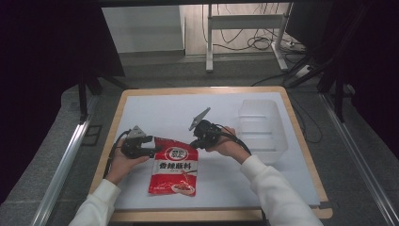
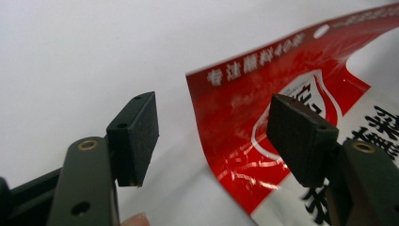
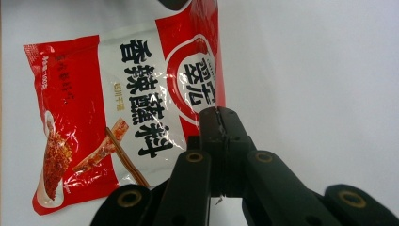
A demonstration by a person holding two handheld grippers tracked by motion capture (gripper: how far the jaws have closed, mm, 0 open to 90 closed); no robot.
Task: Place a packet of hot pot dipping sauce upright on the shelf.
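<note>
Red sauce packet (image 1: 174,173) flat on white surface (image 1: 221,117), left tool (image 1: 151,151) jaws apart at its far-left corner, right tool (image 3: 219,117) jaws together beside its far-right edge, clear tub (image 1: 261,127) far right in high view.

Red-and-white seasoning packet (image 1: 175,168) – glossy, black characters, flat on white table mat (image 1: 155,110), top edge lifted

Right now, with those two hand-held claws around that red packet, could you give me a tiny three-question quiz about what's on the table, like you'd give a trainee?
1. True or false: the left gripper has its jaws spread apart, one on each side of the red packet's corner.
2. Which gripper has its jaws closed: A) left, B) right?
3. Fill in: the clear plastic container stands on the person's ____ side of the packet.

Key: 1 true; 2 B, closed at the packet's edge, though an actual pinch is hard to confirm; 3 right.
</note>
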